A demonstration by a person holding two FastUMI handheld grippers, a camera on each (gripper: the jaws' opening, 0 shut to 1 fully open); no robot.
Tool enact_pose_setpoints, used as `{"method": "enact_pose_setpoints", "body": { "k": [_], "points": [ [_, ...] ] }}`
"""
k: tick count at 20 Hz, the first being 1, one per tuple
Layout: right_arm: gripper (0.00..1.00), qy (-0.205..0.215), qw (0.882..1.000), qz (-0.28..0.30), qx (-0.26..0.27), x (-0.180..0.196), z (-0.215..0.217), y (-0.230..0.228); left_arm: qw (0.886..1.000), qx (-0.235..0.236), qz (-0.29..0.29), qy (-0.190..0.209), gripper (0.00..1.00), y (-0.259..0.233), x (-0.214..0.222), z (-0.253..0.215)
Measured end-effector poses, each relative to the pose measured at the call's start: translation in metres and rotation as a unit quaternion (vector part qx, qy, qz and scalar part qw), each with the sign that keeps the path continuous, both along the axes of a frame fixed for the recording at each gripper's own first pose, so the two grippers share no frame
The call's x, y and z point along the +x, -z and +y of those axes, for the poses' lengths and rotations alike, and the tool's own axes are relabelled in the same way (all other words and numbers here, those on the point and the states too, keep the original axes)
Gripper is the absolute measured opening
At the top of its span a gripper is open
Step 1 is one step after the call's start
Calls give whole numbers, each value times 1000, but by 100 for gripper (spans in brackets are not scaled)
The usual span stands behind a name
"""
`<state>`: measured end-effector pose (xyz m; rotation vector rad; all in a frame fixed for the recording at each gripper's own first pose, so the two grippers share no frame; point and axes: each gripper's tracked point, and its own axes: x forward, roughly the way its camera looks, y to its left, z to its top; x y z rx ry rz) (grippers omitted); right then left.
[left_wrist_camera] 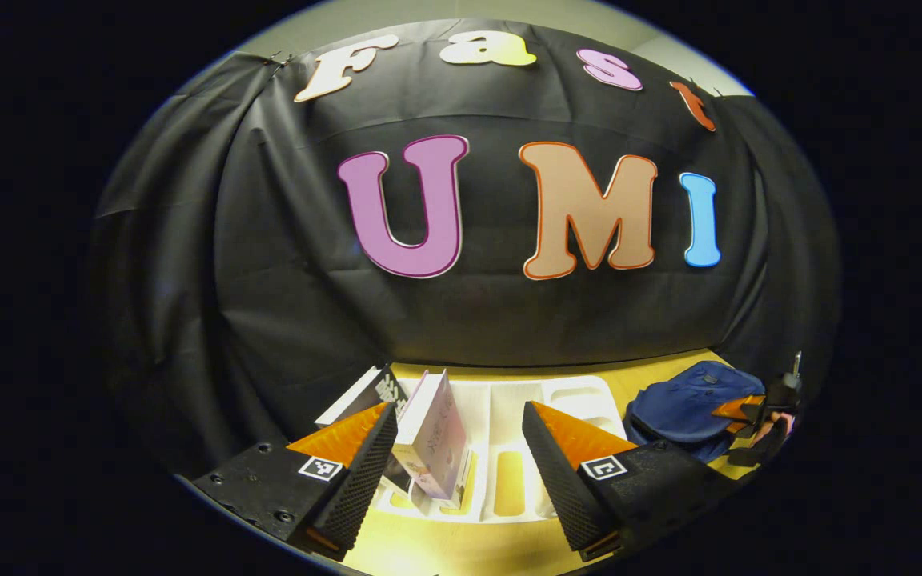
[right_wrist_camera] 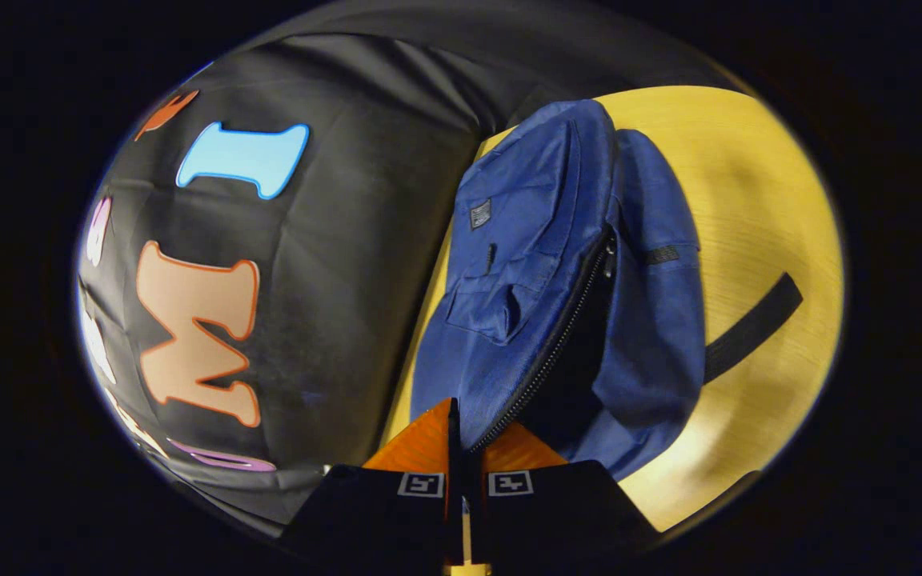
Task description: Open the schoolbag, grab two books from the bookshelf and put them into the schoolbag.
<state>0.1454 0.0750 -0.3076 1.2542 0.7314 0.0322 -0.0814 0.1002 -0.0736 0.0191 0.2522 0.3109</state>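
Black cloth wall (left_wrist_camera: 285,264) draped in folds and creases across the back of the booth, curving round on both sides. Above its top edge, a strip of pale plain wall (left_wrist_camera: 429,12). Below, a yellow wood-grain table (right_wrist_camera: 749,184) butting right up to the foot of the cloth. Warm light pooled on the table, with a soft glare patch near its front edge in the right gripper view. Cloth dull, catching faint highlights along its folds.
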Motion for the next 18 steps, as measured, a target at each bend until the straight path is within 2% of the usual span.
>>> {"method": "enact_pose_setpoints", "body": {
  "k": [2,4,5,7,13,14,15,18],
  "points": [
    [5,0,1000,-12,16,5,-1,-12,1000,-6,-1,-12,92,2,-4,11],
    [0,11,998,-15,58,12,-5,-28,1000,-7,-1,-23,93,3,-7,21],
    [4,21,996,-18,83,18,-8,-38,1000,-5,0,-28,92,3,-8,27],
    [4,37,993,-26,108,24,-19,-54,999,0,-2,-37,92,1,-10,37],
    [4,51,990,-44,122,37,-30,-75,999,2,2,-38,92,4,-3,56],
    [0,53,990,-44,124,38,-31,-78,999,2,3,-36,92,4,-2,58],
    [4,55,990,-44,124,39,-31,-77,999,2,3,-31,93,5,2,58],
    [4,53,990,-42,124,38,-30,-78,1000,-7,19,-14,93,16,11,57]
  ]
}}
